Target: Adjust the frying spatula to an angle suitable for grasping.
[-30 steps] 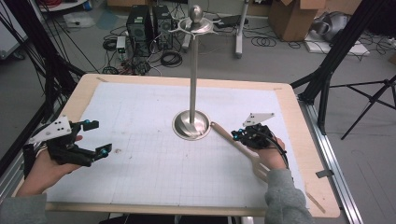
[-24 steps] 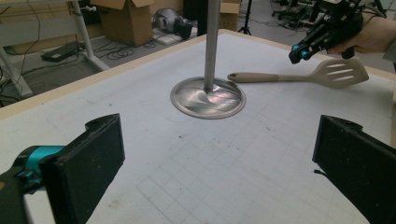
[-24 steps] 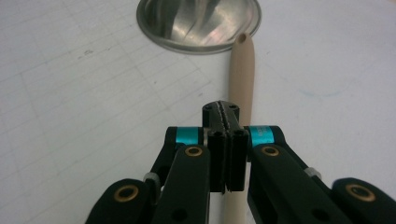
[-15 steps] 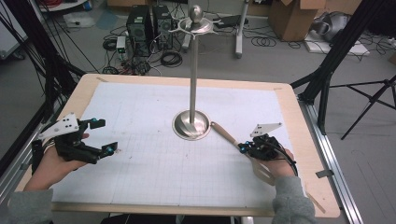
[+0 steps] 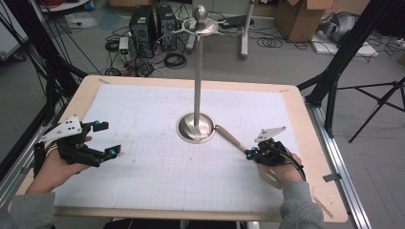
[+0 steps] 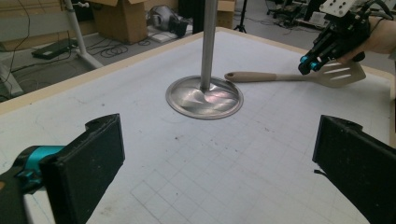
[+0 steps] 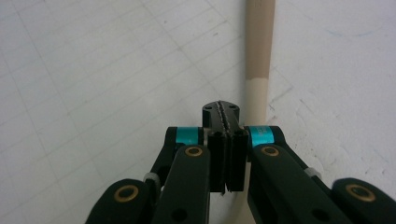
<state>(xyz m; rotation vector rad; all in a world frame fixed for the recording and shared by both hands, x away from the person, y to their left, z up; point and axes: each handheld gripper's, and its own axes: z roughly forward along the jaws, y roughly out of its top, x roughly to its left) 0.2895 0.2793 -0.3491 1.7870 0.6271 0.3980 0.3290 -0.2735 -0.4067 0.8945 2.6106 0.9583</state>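
My left gripper rested low at the table's left edge, jaws spread wide, pointing inward. My right gripper sat at the right, jaws pressed together, nothing between them, my hand wrapped behind it.

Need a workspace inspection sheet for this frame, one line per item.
Surface: white grid mat lying flat on a wooden table.
Job's things: metal stand upright mid-mat; slotted spatula lying flat, handle end near the stand's base.
Clutter: nothing seen.
Grippers: left claw open, empty, at the mat's left edge; right claw shut, tips over the spatula's neck, nothing between its pads.
Cables: black cable loops off the right claw; coils on the floor.
Surroundings: computer towers, cardboard boxes, tripod.
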